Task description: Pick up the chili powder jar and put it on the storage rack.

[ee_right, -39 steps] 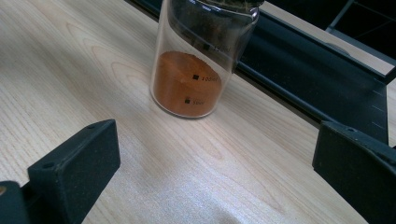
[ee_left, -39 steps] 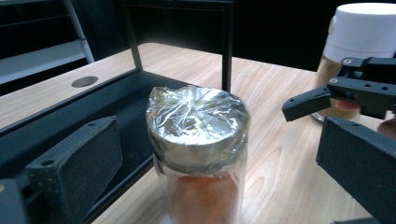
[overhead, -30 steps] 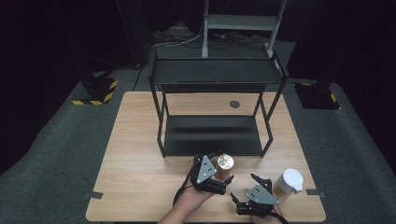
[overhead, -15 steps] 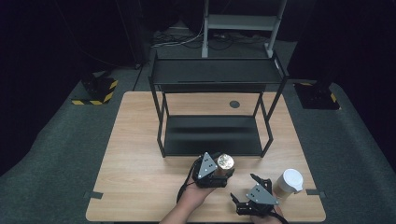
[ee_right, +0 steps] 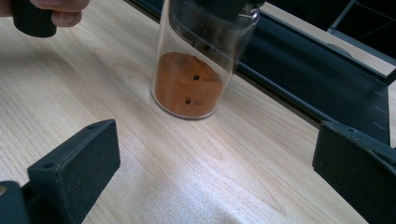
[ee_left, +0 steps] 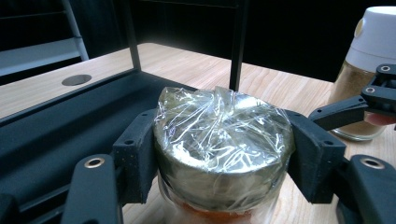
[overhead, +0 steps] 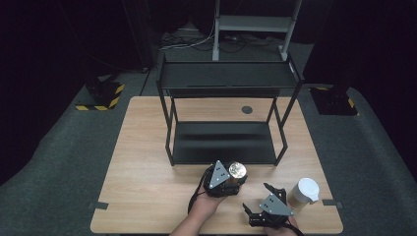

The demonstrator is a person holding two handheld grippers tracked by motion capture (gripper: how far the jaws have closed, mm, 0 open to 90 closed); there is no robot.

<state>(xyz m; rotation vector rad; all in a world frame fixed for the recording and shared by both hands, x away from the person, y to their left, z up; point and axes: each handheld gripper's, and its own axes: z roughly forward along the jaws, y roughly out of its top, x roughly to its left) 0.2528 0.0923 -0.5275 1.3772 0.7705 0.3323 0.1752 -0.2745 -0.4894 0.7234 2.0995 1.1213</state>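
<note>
The left gripper (overhead: 231,178) stands near the front edge of the wooden table (overhead: 142,187), just in front of the black two-tier metal rack (overhead: 223,147). Its jaws have just been closing and now clamp the top of a glass beaker (ee_left: 223,144) from both sides; in the left gripper view the black pads (ee_left: 137,154) press against the rim, which is sealed with crinkled clear film. The beaker stands upright on the table, its base close to the front rail of the rack's lower shelf. In the right gripper view the beaker (ee_right: 194,70) shows printed measuring marks and a layer of orange-brown powder in its lower part, and a person's fingertips (ee_right: 60,11) appear at the top left. The right gripper (overhead: 270,196) rests to the right of the left one and nearer the table's front edge, its jaws spread wide with bare tabletop between them and nothing gripped. A jar with a white cap (overhead: 304,192) stands upright just beside the right gripper, on its outer side; in the left gripper view the jar (ee_left: 369,70) holds a tan powder. Whether the right gripper touches this jar cannot be settled from the high view, as the gap there is too small to read. A round dark insert (overhead: 247,109) sits in the tabletop behind the rack.
</note>
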